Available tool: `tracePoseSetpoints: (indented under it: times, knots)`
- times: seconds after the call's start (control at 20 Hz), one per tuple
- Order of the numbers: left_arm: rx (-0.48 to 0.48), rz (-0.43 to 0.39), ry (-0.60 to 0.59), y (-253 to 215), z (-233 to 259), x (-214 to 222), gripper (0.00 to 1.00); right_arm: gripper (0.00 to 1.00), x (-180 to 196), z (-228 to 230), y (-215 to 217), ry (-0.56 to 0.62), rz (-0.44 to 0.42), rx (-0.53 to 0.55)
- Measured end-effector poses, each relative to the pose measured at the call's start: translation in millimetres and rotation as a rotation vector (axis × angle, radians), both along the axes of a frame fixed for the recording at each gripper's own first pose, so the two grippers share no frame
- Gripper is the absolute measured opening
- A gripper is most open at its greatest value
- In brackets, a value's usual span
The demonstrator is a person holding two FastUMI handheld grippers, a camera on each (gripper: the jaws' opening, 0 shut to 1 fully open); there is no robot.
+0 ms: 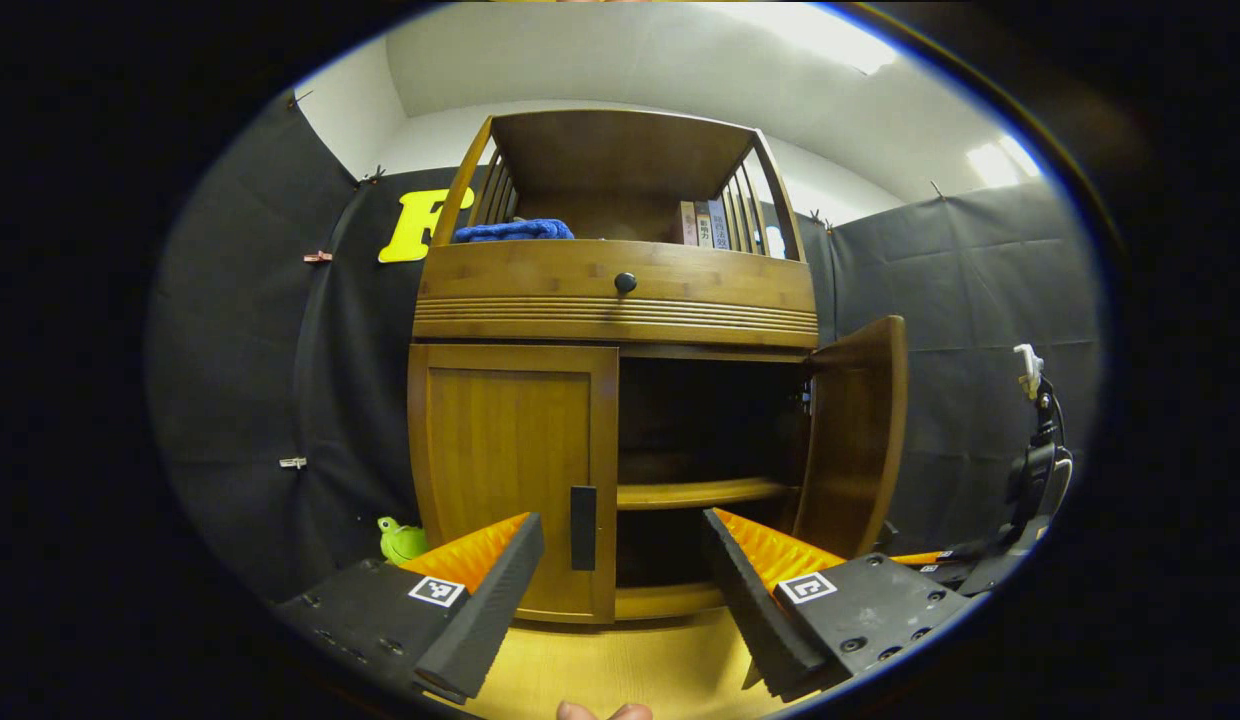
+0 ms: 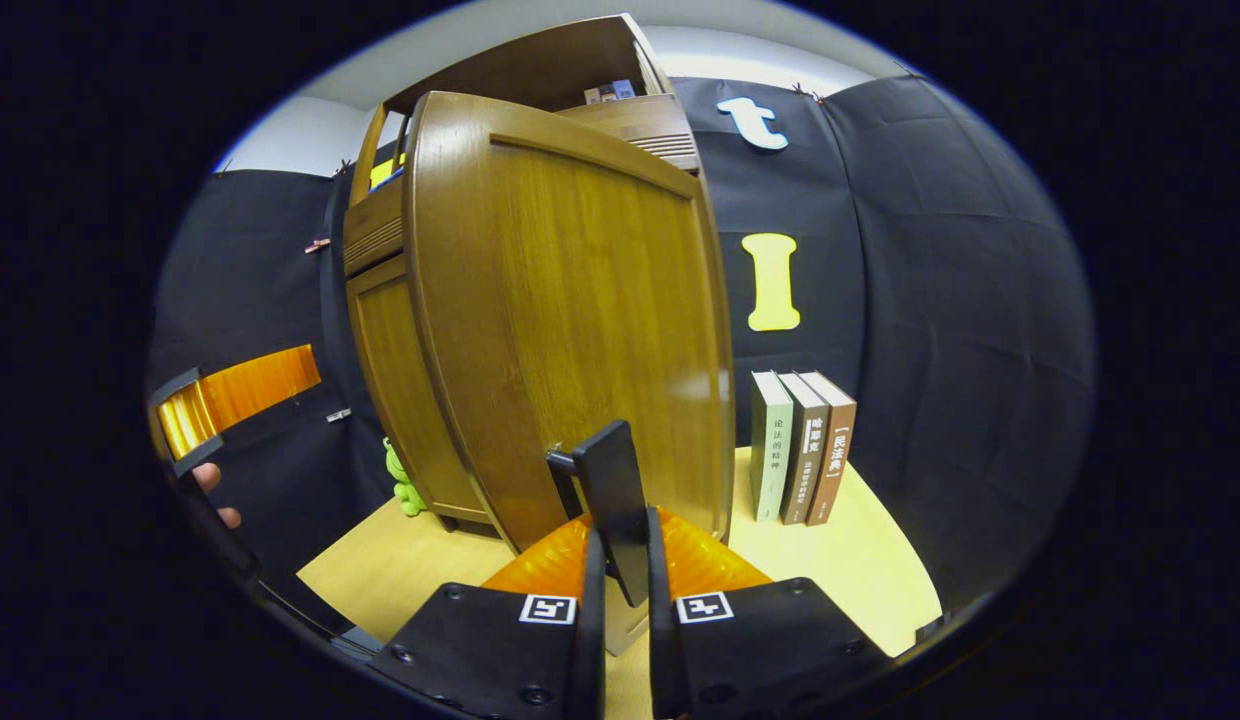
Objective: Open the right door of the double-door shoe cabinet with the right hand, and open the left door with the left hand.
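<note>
The wooden shoe cabinet [image 1: 620,290] stands straight ahead in the left gripper view. Its left door [image 1: 510,470] is closed, with a dark vertical handle [image 1: 583,527]. Its right door [image 1: 860,430] is swung open, showing dark inner shelves [image 1: 700,492]. My left gripper [image 1: 620,560] is open, a short way in front of the left door's handle and touching nothing. In the right gripper view the right door [image 2: 570,330] stands open close up, and my right gripper [image 2: 620,570] is shut on its dark handle [image 2: 612,490]. The left gripper [image 2: 230,400] shows at far left there.
Three books [image 2: 802,445] stand upright on the yellow table [image 2: 840,570] right of the cabinet. A green toy [image 1: 400,540] sits by the cabinet's left foot. A blue cloth [image 1: 512,231] and books [image 1: 705,224] lie on the top shelf. Cables and a stand [image 1: 1035,470] are at right.
</note>
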State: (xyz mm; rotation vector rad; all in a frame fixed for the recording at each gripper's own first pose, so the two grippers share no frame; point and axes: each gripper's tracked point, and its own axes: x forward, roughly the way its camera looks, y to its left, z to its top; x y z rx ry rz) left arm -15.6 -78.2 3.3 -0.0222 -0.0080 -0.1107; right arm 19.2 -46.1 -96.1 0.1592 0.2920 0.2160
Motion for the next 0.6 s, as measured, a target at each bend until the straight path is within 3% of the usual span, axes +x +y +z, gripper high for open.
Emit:
tracePoseSetpoints:
  times: [0.15,0.3,0.6]
  knots:
    - [0.006,0.000,-0.005,-9,1,0,0.98,0.21,-6,2,-23,0.006,-0.017,-0.002]
    - [0.007,0.000,-0.007,-18,2,2,0.99,0.16,-5,1,-53,-0.002,-0.059,-0.052]
    - [0.014,-0.010,-0.006,-35,-1,8,0.99,0.16,-11,14,-93,-0.040,-0.103,-0.144]
